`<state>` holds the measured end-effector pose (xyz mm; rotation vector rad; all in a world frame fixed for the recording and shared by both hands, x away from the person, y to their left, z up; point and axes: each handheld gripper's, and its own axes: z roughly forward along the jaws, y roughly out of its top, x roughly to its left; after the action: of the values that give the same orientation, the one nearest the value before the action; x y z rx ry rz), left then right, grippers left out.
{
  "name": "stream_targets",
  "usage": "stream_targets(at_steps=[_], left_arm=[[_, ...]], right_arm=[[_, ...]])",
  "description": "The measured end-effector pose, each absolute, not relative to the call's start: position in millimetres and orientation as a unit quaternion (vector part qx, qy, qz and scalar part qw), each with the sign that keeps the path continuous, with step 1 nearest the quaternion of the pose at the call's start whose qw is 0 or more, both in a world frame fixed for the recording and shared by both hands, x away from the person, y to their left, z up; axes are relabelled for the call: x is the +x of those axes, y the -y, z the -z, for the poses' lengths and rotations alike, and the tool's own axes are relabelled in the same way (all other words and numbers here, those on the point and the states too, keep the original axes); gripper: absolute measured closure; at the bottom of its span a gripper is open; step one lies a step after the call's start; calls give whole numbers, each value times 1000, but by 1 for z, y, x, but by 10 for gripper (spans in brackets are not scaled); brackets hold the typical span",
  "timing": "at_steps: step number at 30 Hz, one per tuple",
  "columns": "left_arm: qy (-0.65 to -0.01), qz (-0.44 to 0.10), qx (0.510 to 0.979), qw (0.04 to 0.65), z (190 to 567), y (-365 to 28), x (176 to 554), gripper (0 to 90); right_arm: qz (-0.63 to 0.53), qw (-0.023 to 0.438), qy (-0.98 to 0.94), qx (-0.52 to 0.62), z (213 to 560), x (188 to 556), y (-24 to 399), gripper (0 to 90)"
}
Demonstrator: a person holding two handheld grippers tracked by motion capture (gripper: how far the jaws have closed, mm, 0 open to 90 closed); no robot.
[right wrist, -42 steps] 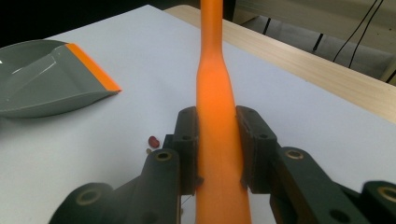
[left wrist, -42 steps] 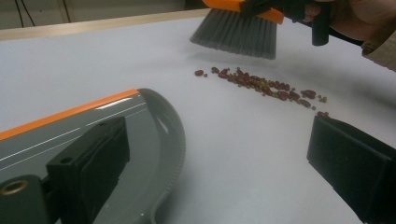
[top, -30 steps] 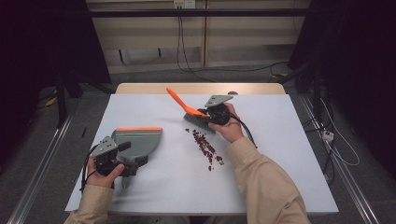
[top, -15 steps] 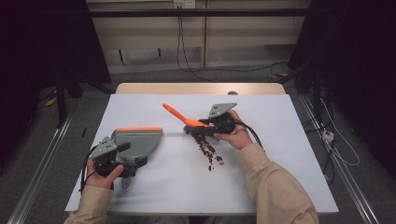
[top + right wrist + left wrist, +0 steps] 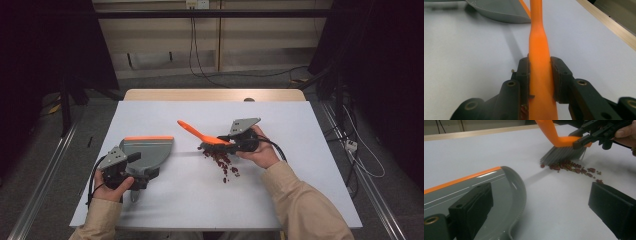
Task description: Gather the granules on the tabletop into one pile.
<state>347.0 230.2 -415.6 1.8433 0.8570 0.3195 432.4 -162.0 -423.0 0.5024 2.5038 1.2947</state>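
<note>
1. The right gripper point(image 5: 540, 82) is clamped on the orange brush point(image 5: 200, 134); its bristles touch the red bits point(image 5: 222, 160).
2. The left gripper point(image 5: 131, 172) holds the grey dustpan point(image 5: 145, 152); its grip is hard to see, jaws wide apart.
3. The white table point(image 5: 300, 130) stands in a dark room.

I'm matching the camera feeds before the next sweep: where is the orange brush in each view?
High view: the orange brush lies mid-table, handle slanting up-left, head at the right gripper.
Left gripper view: top right, bristles over the red bits.
Right gripper view: its handle runs up the centre between the fingers.
Shared landmark: the grey dustpan.
</note>
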Motion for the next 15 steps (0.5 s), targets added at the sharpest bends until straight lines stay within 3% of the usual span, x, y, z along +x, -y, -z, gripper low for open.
stream_targets(at_steps=[15], left_arm=[[-352,-130,770,516,416,-227,347,55]], right_arm=[[-444,141,-867,178,419,416,170,717]])
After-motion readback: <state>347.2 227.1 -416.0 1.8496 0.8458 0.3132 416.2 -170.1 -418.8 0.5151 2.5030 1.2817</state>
